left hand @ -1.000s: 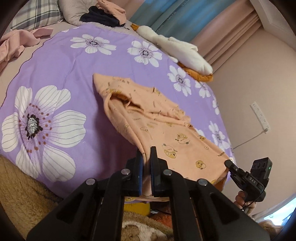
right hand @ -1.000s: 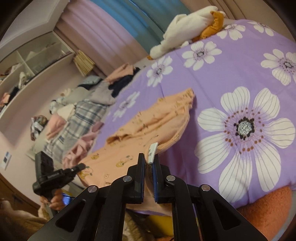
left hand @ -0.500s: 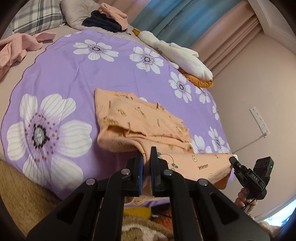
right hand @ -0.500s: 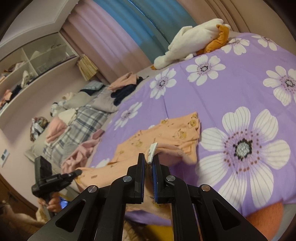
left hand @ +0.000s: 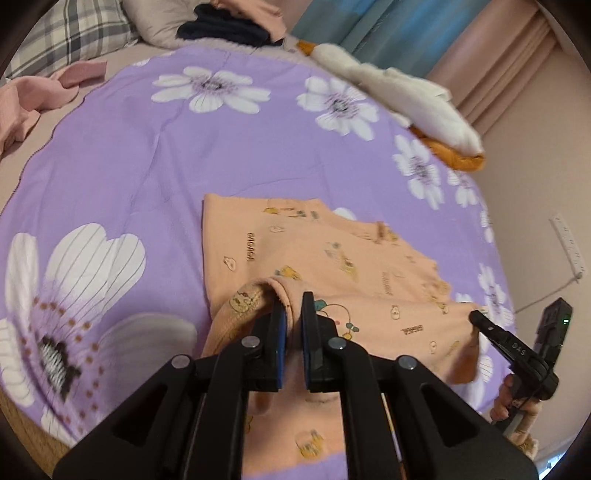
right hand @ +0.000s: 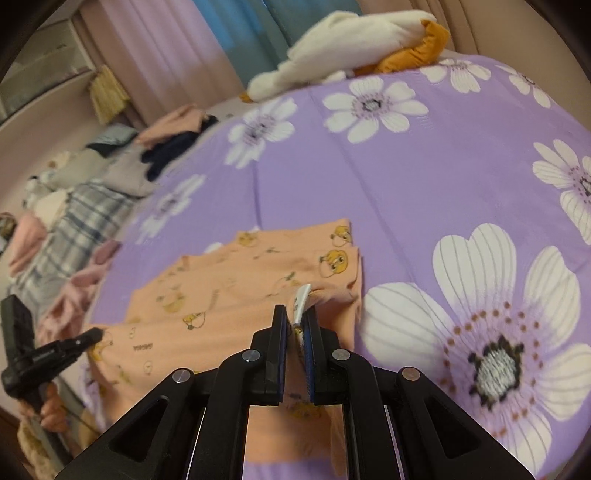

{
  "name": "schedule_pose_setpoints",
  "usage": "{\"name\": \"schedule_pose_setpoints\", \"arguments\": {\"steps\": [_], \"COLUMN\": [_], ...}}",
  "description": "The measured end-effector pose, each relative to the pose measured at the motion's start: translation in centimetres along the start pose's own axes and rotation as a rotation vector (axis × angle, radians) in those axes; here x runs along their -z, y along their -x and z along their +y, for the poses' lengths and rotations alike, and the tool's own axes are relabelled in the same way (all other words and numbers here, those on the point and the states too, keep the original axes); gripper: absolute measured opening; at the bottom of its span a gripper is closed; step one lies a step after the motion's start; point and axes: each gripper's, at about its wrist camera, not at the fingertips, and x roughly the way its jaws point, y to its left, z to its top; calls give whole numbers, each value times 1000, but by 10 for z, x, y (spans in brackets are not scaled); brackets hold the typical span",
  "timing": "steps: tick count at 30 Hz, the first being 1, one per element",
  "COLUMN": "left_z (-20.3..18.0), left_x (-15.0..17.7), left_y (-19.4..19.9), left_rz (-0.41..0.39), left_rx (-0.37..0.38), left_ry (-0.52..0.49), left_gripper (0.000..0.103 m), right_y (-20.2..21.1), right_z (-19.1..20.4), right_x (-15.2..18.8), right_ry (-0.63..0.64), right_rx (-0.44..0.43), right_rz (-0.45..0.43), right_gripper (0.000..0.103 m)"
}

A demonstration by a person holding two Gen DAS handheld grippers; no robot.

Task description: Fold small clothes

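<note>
The peach garment (left hand: 332, 266) lies folded on the purple floral bedspread (left hand: 147, 158), directly ahead of both claws. The left gripper (left hand: 293, 314) is clamped on a bunched near edge; the right gripper (right hand: 295, 325) is clamped on the opposite near corner, pinching its white label (right hand: 301, 301).

**Garment laid across near edge of bed**

Spread on the purple flower-printed bedspread (left hand: 147, 155), near its front edge: a peach cartoon-printed child's garment (left hand: 332, 266), partly doubled over itself, lower part hanging over the edge. Pinched at its near left corner by the left gripper (left hand: 293, 317), at its near right corner by the right gripper (right hand: 297, 325), a white label (right hand: 301, 302) standing up between that one's jaws. Behind, along the far edge of the bedspread, a white and orange plush toy (left hand: 406, 99). Far left, a grey plaid pillow (left hand: 70, 33), with a dark navy folded garment (left hand: 221, 29) just beside it. Left of the bedspread, a crumpled pink cloth (left hand: 26, 99).
</note>
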Motion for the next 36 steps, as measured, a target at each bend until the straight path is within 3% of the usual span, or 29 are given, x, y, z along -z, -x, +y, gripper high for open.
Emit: {"name": "schedule_pose_setpoints", "arguments": {"steps": [7, 20, 23, 25, 26, 30, 36], "left_z": [8, 13, 3, -1, -3, 0, 12], "left_x": [-5, -2, 3, 9, 13, 28, 57], "left_y": [-56, -53, -29, -6, 3, 20, 9], "left_rz": [102, 60, 30, -12, -19, 19, 90], "left_rx": [-82, -33, 16, 92, 114, 121, 45], "left_ry": [-9, 8, -19, -29, -33, -22, -5], "left_gripper": [10, 10, 32, 55, 59, 63, 64], "right_y": [-40, -48, -41, -32, -28, -10, 3], "right_z": [-10, -9, -7, -5, -2, 5, -1], "right_x": [0, 5, 5, 7, 8, 17, 35], "right_ry": [-27, 2, -2, 2, 7, 55, 43], "right_rx": [72, 87, 81, 73, 86, 136, 146], "right_rz": [73, 35, 39, 32, 22, 8, 23], "right_gripper": [9, 10, 24, 54, 59, 60, 60]}}
